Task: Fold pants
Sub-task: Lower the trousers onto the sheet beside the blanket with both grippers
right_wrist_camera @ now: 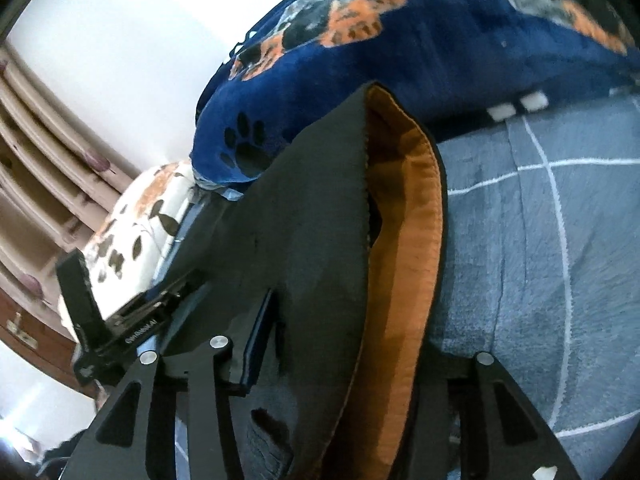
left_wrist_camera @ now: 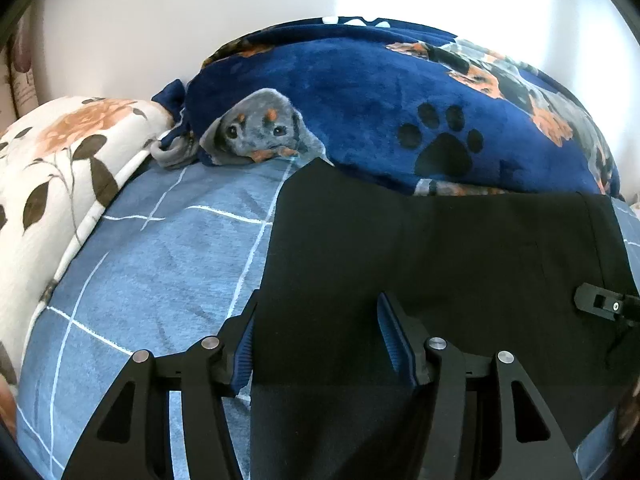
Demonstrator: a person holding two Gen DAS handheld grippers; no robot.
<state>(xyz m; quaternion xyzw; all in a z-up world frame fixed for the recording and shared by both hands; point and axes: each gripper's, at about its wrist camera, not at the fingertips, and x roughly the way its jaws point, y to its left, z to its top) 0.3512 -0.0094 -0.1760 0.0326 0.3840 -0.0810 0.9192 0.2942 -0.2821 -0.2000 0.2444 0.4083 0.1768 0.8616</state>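
Black pants (left_wrist_camera: pixel 440 256) lie on the blue checked bed sheet (left_wrist_camera: pixel 160 264). In the left wrist view my left gripper (left_wrist_camera: pixel 320 344) is open, its blue-padded fingers (left_wrist_camera: pixel 394 340) straddling the pants' left edge, with cloth running between them. In the right wrist view the pants (right_wrist_camera: pixel 304 240) are raised, showing an orange lining (right_wrist_camera: pixel 404 240) at the open waistband. My right gripper (right_wrist_camera: pixel 340 344) has the cloth draped between its fingers; only the left pad (right_wrist_camera: pixel 258 340) shows and the right one is hidden. The right gripper's tip (left_wrist_camera: pixel 600 304) shows at the right of the left wrist view.
A navy fleece blanket with paw and dog prints (left_wrist_camera: pixel 400 100) is heaped behind the pants, also in the right wrist view (right_wrist_camera: pixel 360 60). A white floral pillow (left_wrist_camera: pixel 52 184) lies at the left. A white wall is behind; drawers (right_wrist_camera: pixel 40 200) stand at the left.
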